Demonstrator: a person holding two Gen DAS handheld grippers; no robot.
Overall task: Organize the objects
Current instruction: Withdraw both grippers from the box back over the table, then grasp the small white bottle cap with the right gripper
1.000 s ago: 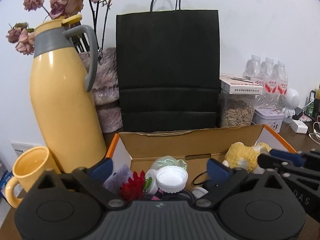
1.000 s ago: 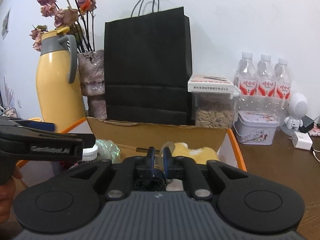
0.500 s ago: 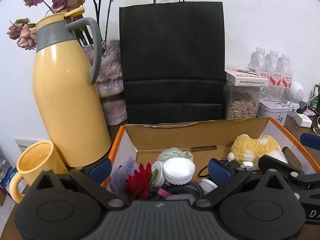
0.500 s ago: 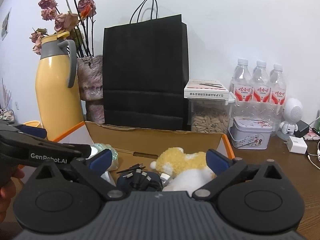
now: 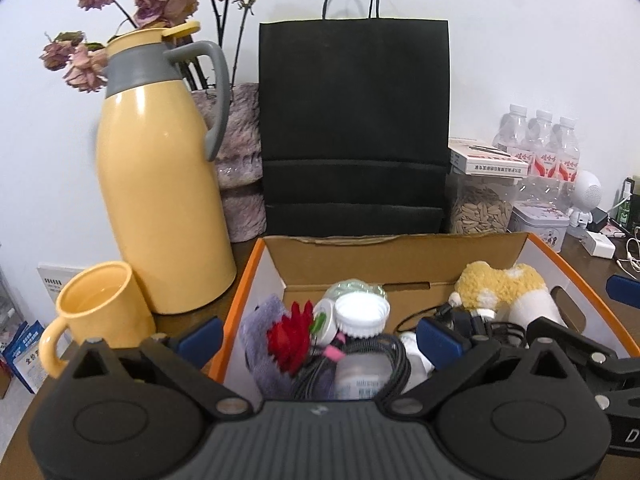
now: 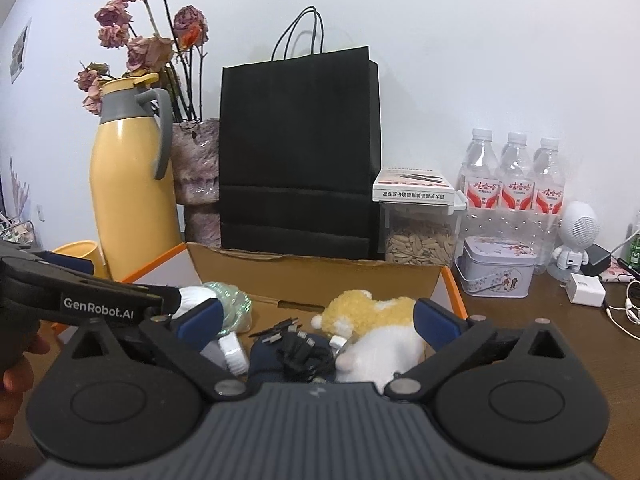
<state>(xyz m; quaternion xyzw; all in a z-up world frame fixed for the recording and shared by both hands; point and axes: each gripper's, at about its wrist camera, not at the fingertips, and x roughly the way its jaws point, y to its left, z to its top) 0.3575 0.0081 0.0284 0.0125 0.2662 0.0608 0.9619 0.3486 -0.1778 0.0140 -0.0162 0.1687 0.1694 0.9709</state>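
Left wrist view shows me my left gripper (image 5: 320, 340), fingers spread wide, above the orange-edged cardboard box (image 5: 400, 252); below it lie a red flower (image 5: 288, 336) and white cap (image 5: 362, 314). Further right, my right gripper (image 6: 318, 318), equally spread, frames black cables (image 6: 298, 346) and a yellow-white plush toy (image 6: 376, 320).

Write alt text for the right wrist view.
The open right gripper hovers over a cardboard box holding a yellow-and-white plush toy and tangled black cables. Behind stand a black paper bag and a yellow thermos.
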